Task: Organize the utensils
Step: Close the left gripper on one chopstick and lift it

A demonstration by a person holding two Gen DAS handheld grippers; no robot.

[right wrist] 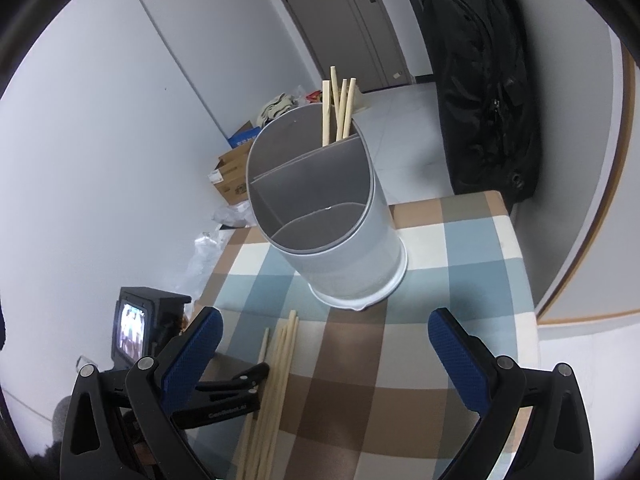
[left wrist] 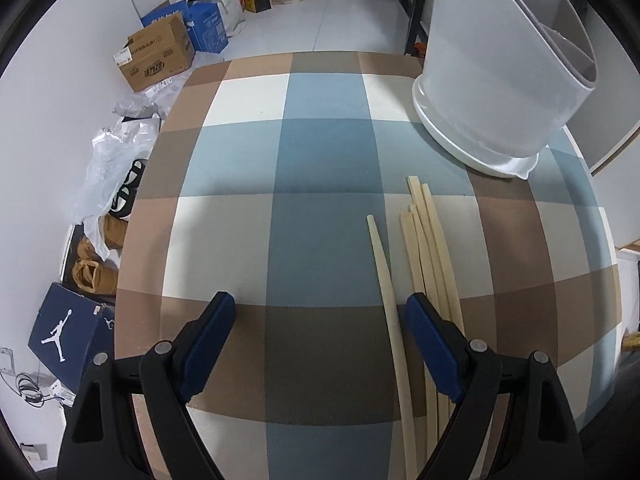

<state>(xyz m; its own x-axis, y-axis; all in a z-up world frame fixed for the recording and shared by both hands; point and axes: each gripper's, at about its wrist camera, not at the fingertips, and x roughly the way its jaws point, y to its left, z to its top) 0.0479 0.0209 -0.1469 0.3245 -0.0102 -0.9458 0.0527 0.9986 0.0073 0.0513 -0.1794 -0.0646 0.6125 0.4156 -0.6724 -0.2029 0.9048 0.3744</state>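
Several pale wooden chopsticks lie loose on the checked tablecloth. My left gripper is open and empty, low over the cloth; one chopstick lies between its jaws near the right finger. A grey divided utensil holder stands at the far right. In the right wrist view the holder has several chopsticks upright in its back compartment. My right gripper is open and empty, above the cloth in front of the holder. The loose chopsticks lie at its lower left, beside the left gripper.
The table's left edge drops to a floor with cardboard boxes, plastic bags and a shoe box. A black bag hangs behind the table's far right corner. A door is beyond.
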